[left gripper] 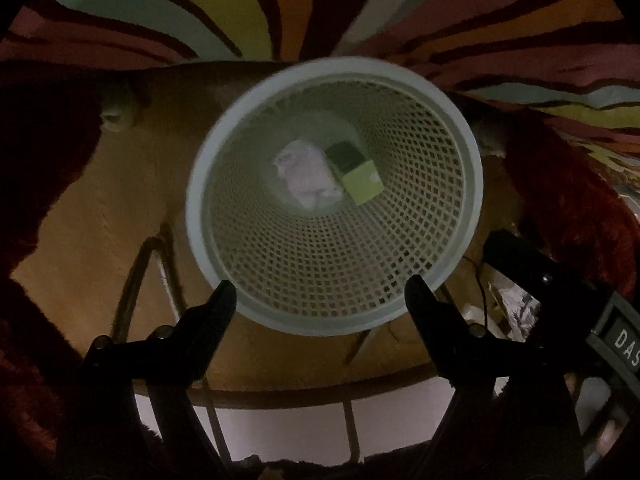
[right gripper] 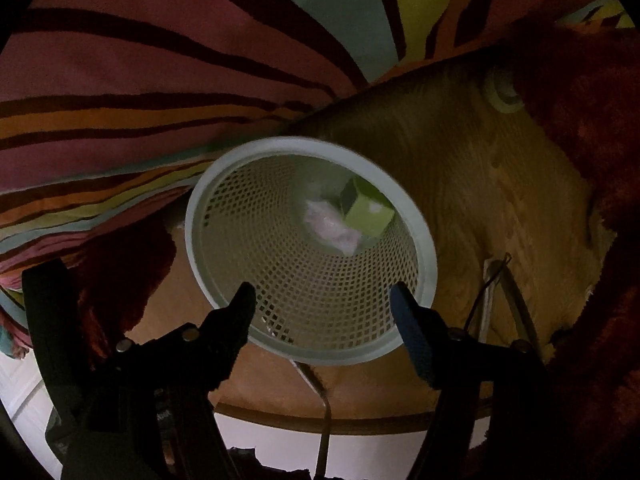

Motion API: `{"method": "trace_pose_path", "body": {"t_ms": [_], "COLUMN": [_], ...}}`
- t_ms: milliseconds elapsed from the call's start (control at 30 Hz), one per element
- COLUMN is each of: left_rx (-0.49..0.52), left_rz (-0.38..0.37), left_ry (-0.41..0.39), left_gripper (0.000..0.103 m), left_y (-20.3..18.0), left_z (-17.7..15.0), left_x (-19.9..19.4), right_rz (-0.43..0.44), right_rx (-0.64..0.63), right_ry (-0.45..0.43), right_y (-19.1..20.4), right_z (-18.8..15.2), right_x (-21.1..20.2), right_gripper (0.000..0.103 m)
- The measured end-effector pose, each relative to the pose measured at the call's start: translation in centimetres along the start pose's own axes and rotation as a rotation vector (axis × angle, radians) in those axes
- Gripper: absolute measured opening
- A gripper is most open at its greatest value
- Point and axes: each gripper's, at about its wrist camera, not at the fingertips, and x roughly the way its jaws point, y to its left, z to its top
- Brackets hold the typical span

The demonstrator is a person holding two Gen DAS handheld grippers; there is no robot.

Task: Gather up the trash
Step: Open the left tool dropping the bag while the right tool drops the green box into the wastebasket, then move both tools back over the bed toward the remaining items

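The white mesh wastebasket (left gripper: 332, 196) stands on a round wooden table (left gripper: 120, 208), beside a striped cloth (left gripper: 280, 8) at 12 o'clock. Inside it lie a crumpled pale wrapper (left gripper: 308, 174) and, touching it at 3 o'clock, a green carton (left gripper: 362, 186). The left gripper (left gripper: 320, 292) and right gripper (right gripper: 322, 296) both stand released above the rim, nothing between the jaws.

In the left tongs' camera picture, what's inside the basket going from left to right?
Inside the white basket, left to right: crumpled pale paper → dark box → green box.
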Motion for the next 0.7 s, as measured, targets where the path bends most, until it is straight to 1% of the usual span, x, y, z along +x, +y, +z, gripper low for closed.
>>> {"method": "trace_pose_path", "body": {"t_ms": [67, 100, 167, 200, 300, 400, 433, 467, 567, 700], "left_rx": [-0.008, -0.009, -0.004, 0.001, 0.009, 0.019, 0.026, 0.033, 0.053, 0.121], "left_rz": [0.014, 0.015, 0.006, -0.01, -0.068, -0.121, -0.124, -0.122, -0.082, -0.014], "left_ry": [-0.043, -0.078, -0.123, -0.164, -0.227, -0.266, -0.286, -0.302, -0.375, -0.467], "left_gripper": [0.084, 0.085, 0.091, 0.092, 0.092, 0.092, 0.093, 0.092, 0.093, 0.092], "left_y": [0.0, 0.1, 0.1, 0.0, -0.1, -0.4, -0.4, -0.5, -0.5, -1.1], "left_z": [-0.2, -0.5, -0.6, -0.9, -1.8, -3.0, -3.5, -3.9, -5.3, -7.3], "left_x": [-1.0, -1.9, -2.8, -3.9, -5.6, -7.0, -7.7, -8.2, -10.0, -12.0], "right_rz": [-0.004, -0.005, -0.001, -0.003, -0.022, -0.021, -0.021, -0.019, -0.023, -0.033], "right_rx": [-0.003, -0.004, -0.009, -0.017, -0.064, -0.104, -0.114, -0.126, -0.159, -0.216], "right_ry": [-0.031, -0.045, -0.087, -0.116, -0.216, -0.307, -0.334, -0.364, -0.461, -0.616], "right_y": [0.3, 0.4, 0.6, 0.7, 1.2, 1.5, 1.6, 1.8, 2.2, 2.7], "right_z": [-0.3, -0.6, -1.1, -1.5, -2.4, -3.4, -3.6, -4.0, -5.0, -6.2], "right_x": [-0.7, -1.2, -2.4, -3.2, -5.7, -8.3, -9.0, -9.8, -12.0, -15.1], "right_gripper": [0.066, 0.066, 0.066, 0.066, 0.066, 0.066, 0.066, 0.066, 0.066, 0.066]}}
